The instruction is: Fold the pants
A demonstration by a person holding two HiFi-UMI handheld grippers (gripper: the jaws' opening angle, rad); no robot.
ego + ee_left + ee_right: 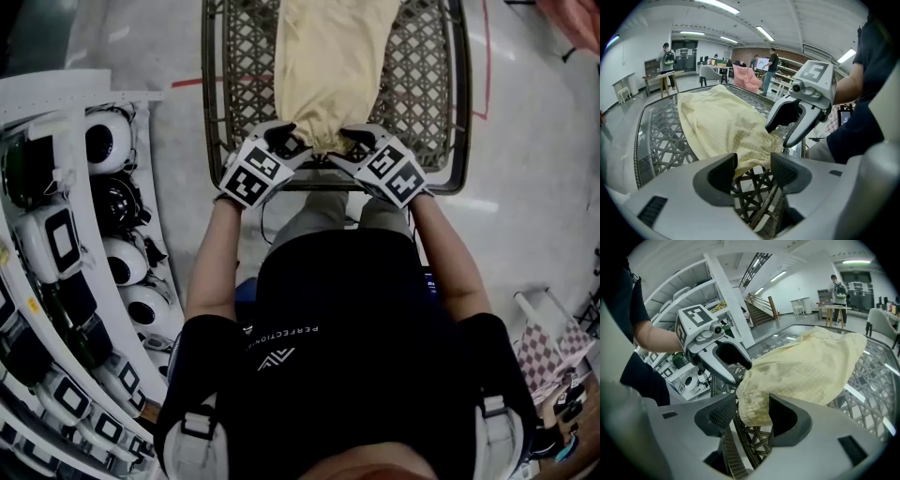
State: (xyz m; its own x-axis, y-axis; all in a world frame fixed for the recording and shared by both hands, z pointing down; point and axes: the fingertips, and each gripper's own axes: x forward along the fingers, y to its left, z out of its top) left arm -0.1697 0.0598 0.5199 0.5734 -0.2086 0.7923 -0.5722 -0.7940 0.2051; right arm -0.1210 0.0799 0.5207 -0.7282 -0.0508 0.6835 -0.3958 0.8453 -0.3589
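Pale yellow pants (328, 66) lie in a long folded strip on a woven lattice table (427, 84), their gathered end at the near rim. My left gripper (292, 142) and right gripper (349, 148) sit side by side at that end. In the left gripper view the jaws (752, 171) stand apart, with the pants' hem (754, 157) just reaching between them, and no pad presses on it. In the right gripper view the jaws (747, 414) are open too, and the bunched hem (754, 404) hangs between them, loose on the left side.
A curved white rack (84, 244) of round helmet-like devices stands close on the left. A checkered item (548, 347) lies on the floor at the right. Several people (668, 56), desks and a pink armchair (747, 77) are far across the room.
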